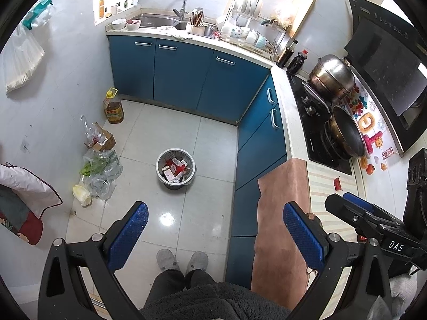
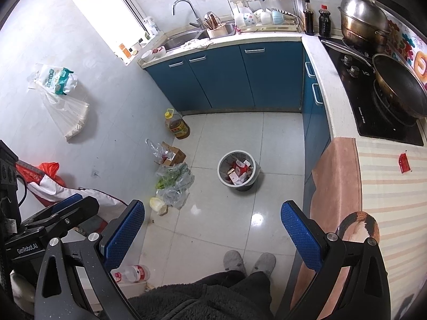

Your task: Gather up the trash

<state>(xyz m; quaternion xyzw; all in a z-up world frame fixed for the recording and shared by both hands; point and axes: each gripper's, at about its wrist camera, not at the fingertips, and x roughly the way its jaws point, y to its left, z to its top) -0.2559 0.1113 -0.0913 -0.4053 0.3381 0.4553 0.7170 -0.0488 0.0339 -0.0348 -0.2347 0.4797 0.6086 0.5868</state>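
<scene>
A grey trash bin [image 1: 175,168] stands on the tiled floor, holding red and white wrappers; it also shows in the right wrist view [image 2: 238,170]. A small red wrapper [image 2: 404,163] lies on the striped counter cloth, also in the left wrist view [image 1: 337,183]. My left gripper [image 1: 214,236] is open and empty, held high above the floor. My right gripper [image 2: 213,233] is open and empty, also high, and appears in the left wrist view [image 1: 355,208] over the counter.
Blue cabinets [image 1: 186,74] run along the sink and stove counter. Plastic bags with greens [image 1: 101,170], a cardboard box [image 1: 102,138] and an oil bottle [image 1: 113,106] sit by the left wall. A wok [image 2: 400,85] and pot [image 2: 363,18] are on the stove. My slippered feet [image 1: 181,260] stand below.
</scene>
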